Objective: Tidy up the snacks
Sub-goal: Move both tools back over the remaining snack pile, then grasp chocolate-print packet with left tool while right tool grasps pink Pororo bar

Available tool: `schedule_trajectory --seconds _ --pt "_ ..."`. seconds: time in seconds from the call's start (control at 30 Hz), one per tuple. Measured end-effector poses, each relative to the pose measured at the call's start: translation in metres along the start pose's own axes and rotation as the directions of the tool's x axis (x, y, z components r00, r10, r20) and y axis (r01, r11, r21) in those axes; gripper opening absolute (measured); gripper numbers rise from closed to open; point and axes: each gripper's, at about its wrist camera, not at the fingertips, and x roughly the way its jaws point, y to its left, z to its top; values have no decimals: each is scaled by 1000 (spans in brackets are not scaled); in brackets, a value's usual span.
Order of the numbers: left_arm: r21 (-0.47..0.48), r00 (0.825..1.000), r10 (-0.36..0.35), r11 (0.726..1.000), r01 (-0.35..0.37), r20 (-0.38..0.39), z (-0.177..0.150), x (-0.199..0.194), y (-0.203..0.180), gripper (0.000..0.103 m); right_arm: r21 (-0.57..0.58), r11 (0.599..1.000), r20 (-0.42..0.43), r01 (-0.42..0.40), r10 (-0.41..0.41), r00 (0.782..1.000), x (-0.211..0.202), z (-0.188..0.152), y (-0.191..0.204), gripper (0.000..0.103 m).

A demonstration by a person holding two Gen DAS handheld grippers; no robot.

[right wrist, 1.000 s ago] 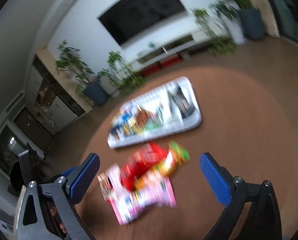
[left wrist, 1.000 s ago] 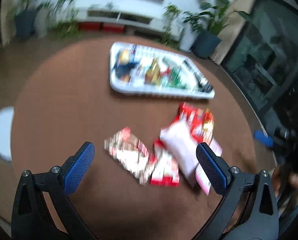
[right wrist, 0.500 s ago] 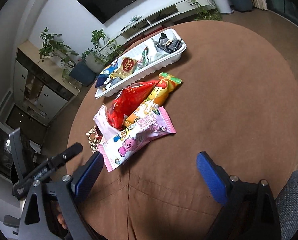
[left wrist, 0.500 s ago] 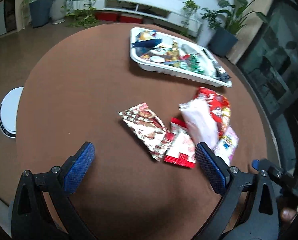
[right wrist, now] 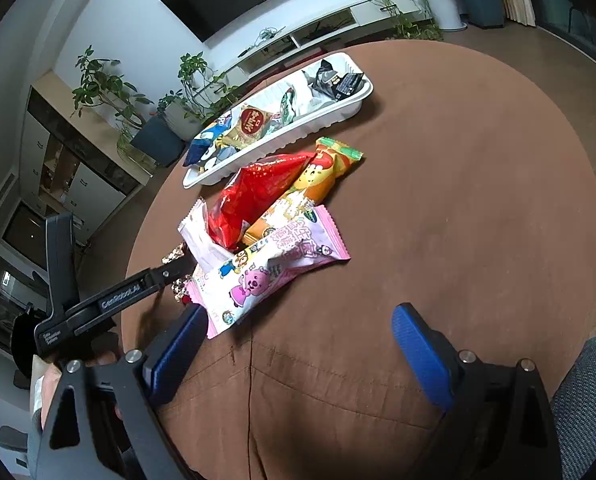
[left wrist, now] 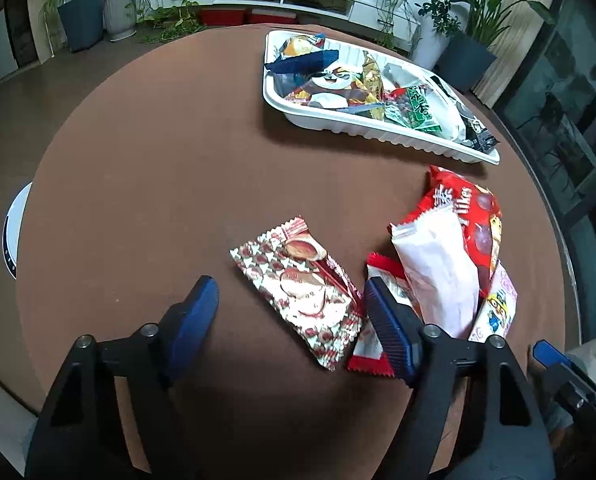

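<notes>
My left tongs [left wrist: 289, 304] are open around the shiny snack pack [left wrist: 302, 286]; my right tongs [right wrist: 302, 336] are open near the pink pack [right wrist: 269, 268]

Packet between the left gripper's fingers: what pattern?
Silver foil with red-and-brown print and a red-striped end: the snack packet, best in the left wrist view.

The left black two-finger gripper with blue pads [left wrist: 291, 306] hangs low with its jaws spread and nothing between the pads. The right black two-finger gripper with blue pads [right wrist: 300, 330] hangs likewise, jaws spread wider, empty.
</notes>
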Motion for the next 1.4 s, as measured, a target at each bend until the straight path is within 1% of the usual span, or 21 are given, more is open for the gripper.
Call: schedule_trajectory --seconds 0.1,0.17,0.2,0.23,0.27,0.43,0.6,0.77,0.9,1.03,1.1,1.17,1.27,1.4 --pt "18 1000 15 1000 -15 -1 3 2 -1 60 -12 1000 2 10 -10 1000 0 -1 2 96" --pt "34 1000 27 999 -27 1 6 4 -4 48 -20 1000 1 15 -15 1000 2 -1 4 96" --pt "44 1000 30 999 -30 1 6 5 -6 45 -21 1000 1 15 -15 1000 2 -1 4 96" --pt "51 1000 26 998 -26 0 6 5 -7 39 -23 1000 1 17 -17 1000 2 -1 5 96" --pt "60 1000 27 998 -27 1 6 5 -9 36 -27 999 1 21 -21 1000 2 -1 6 96" --pt "71 1000 4 997 -3 -9 9 7 -8 36 -31 999 4 33 -33 999 2 -1 6 95" --pt "58 999 32 998 -32 -11 17 8 -4 37 -35 999 7 39 -39 999 3 0 5 95" --pt "123 998 59 991 -56 -14 19 16 -11 36 -43 998 -1 38 -38 999 8 1 8 95" --pt "168 998 62 984 -59 -15 19 17 -14 33 -52 998 -14 29 -29 999 12 2 15 94" --pt "207 999 50 977 -45 -18 17 17 -17 32 -25 1000 -40 -4 3 999 23 6 21 92" --pt "224 999 43 974 -37 -22 14 15 -18 32 13 1000 -69 -8 9 998 32 9 20 86" --pt "253 999 37 967 -29 -28 9 13 -20 32 40 999 -84 -18 21 996 39 14 19 85" --pt "275 999 19 961 -9 -33 -2 8 -22 32 43 999 -97 -2 6 995 48 22 23 85" --pt "275 999 -8 961 18 -37 -13 1 -19 32 3 999 -103 41 -41 994 59 34 30 85"
